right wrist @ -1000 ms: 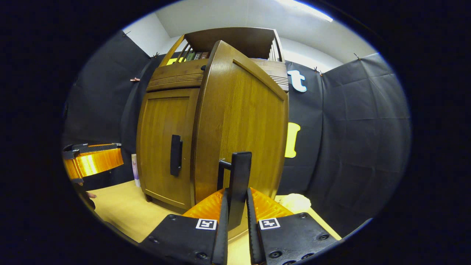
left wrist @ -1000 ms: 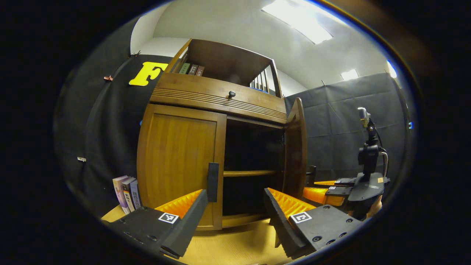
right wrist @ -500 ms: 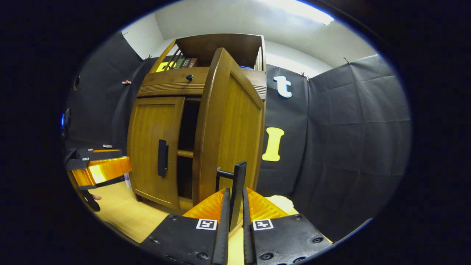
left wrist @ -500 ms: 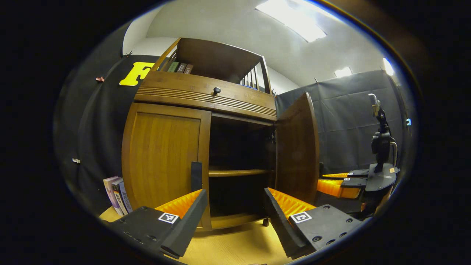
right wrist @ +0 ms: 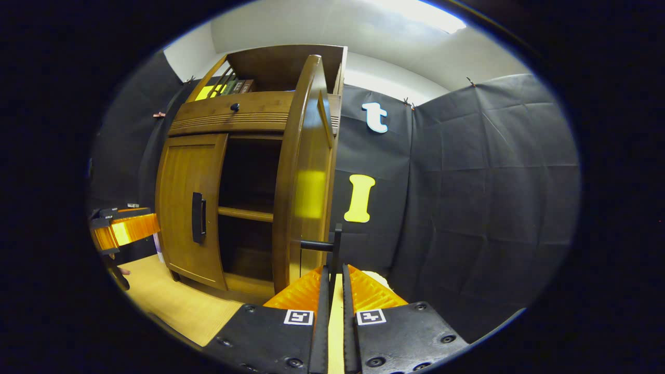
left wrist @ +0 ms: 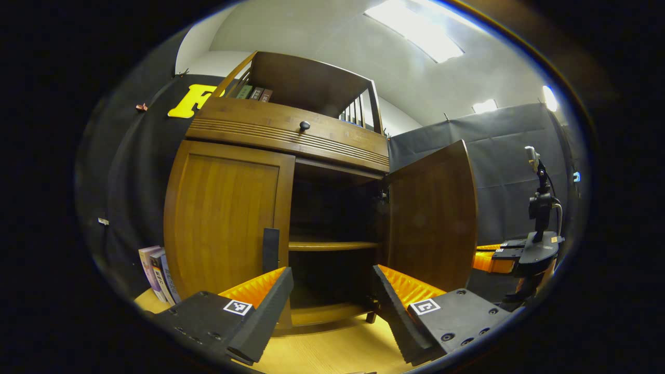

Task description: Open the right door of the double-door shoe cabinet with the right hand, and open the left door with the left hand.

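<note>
The wooden shoe cabinet's left door (left wrist: 223,218) is closed, its dark vertical handle (left wrist: 270,249) just above my left finger. My left gripper (left wrist: 332,272) is open in front of the cabinet's middle, holding nothing. The right door (left wrist: 434,213) stands swung wide, baring a dark interior with a shelf (left wrist: 332,244). In the right gripper view that door (right wrist: 306,176) is edge-on, and my right gripper (right wrist: 333,271) is shut on its handle (right wrist: 336,244). The left door (right wrist: 187,202) and the left gripper (right wrist: 122,231) show at the left. The right gripper (left wrist: 493,257) peeks out behind the open door.
Books (left wrist: 156,270) lean against the cabinet's left side on the light wooden surface (left wrist: 332,348). A drawer with a round knob (left wrist: 304,125) and an open top shelf with books (left wrist: 254,93) sit above the doors. A pale object (right wrist: 376,275) lies near the wall.
The right door has swung much farther open with the right gripper holding its handle. The left gripper stays open, with the left door's handle now nearer its left finger.
</note>
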The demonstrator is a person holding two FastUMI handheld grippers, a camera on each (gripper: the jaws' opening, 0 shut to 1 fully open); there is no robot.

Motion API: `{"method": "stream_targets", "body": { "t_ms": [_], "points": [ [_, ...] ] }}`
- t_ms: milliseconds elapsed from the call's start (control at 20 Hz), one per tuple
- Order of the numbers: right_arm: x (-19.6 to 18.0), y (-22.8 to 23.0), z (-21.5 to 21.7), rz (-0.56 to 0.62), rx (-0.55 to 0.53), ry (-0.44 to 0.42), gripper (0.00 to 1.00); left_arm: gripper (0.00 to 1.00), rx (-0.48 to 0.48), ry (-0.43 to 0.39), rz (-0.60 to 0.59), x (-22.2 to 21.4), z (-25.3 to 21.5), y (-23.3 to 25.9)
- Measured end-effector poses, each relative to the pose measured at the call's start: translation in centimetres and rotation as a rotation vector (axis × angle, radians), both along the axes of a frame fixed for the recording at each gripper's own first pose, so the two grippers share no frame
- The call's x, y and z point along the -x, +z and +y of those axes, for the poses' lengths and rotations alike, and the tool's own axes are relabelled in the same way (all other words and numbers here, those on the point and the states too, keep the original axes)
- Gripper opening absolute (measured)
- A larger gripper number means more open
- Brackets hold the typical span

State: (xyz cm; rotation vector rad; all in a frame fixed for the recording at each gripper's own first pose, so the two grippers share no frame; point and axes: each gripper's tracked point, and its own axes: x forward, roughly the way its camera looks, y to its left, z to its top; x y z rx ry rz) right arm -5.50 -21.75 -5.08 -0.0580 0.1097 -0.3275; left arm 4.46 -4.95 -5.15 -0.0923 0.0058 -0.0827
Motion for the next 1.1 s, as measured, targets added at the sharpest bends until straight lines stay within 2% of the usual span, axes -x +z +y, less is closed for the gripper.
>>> {"method": "stream_targets", "body": {
  "t_ms": [50, 100, 150, 200, 300, 400, 450, 500, 550, 600, 650, 700, 850, 950, 1050, 1100],
  "points": [
    [0.4, 0.1, -0.6, -0.003, -0.005, -0.007, 0.12, 0.94, 0.003, 0.001, 0.006, -0.2, 0.0, -0.2],
    [0.8, 0.1, -1.1, -0.003, -0.003, -0.014, 0.12, 0.94, 0.003, 0.003, 0.010, -0.4, 0.0, -0.3],
    [1.1, 0.1, -1.6, -0.003, 0.004, -0.024, 0.19, 0.92, 0.003, 0.005, 0.012, -0.6, -0.1, -0.5],
    [1.3, 0.1, -2.0, -0.004, 0.012, -0.031, 0.12, 0.94, 0.004, 0.006, 0.014, -0.9, -0.2, -0.5],
    [1.9, 0.3, -3.0, -0.006, 0.019, -0.057, 0.16, 0.94, 0.015, 0.001, 0.022, -1.3, -0.9, -0.8],
    [2.8, 0.7, -4.5, -0.012, 0.059, -0.114, 0.19, 0.94, 0.020, -0.009, 0.025, -1.4, -1.1, -0.8],
    [3.5, 1.1, -5.2, -0.022, 0.083, -0.141, 0.12, 0.94, 0.018, -0.009, 0.024, -1.5, -1.1, -0.9],
    [4.1, 1.6, -5.6, -0.036, 0.096, -0.156, 0.16, 0.94, 0.014, -0.006, 0.022, -1.6, -1.1, -0.9],
    [4.3, 1.9, -5.1, -0.046, 0.082, -0.138, 0.19, 0.94, 0.013, -0.001, 0.019, -1.6, -1.2, -0.9],
    [4.7, 2.1, -4.1, -0.050, 0.052, -0.113, 0.13, 0.96, 0.013, 0.006, 0.015, -1.6, -1.1, -0.8],
    [4.7, 1.9, -3.6, -0.051, 0.030, -0.093, 0.16, 0.94, 0.013, 0.011, 0.012, -1.7, -1.1, -0.9],
    [4.8, 1.9, -2.9, -0.051, 0.021, -0.077, 0.31, 0.92, 0.011, 0.020, 0.008, -1.7, -1.0, -0.9],
    [5.8, 1.6, -0.4, -0.044, 0.010, -0.019, 0.30, 0.94, -0.019, 0.103, -0.016, -2.4, 0.7, -0.8],
    [6.4, 2.1, 2.1, -0.054, 0.005, 0.040, 0.62, 0.92, -0.057, 0.200, -0.028, -3.8, 4.0, -0.4],
    [6.7, 2.1, 3.5, -0.058, 0.012, 0.077, 0.94, 0.94, -0.077, 0.244, -0.029, -5.1, 5.6, -0.5],
    [6.9, 2.4, 4.0, -0.059, 0.024, 0.091, 0.95, 0.94, -0.081, 0.246, -0.026, -5.9, 6.0, -0.7]
  ]
}}
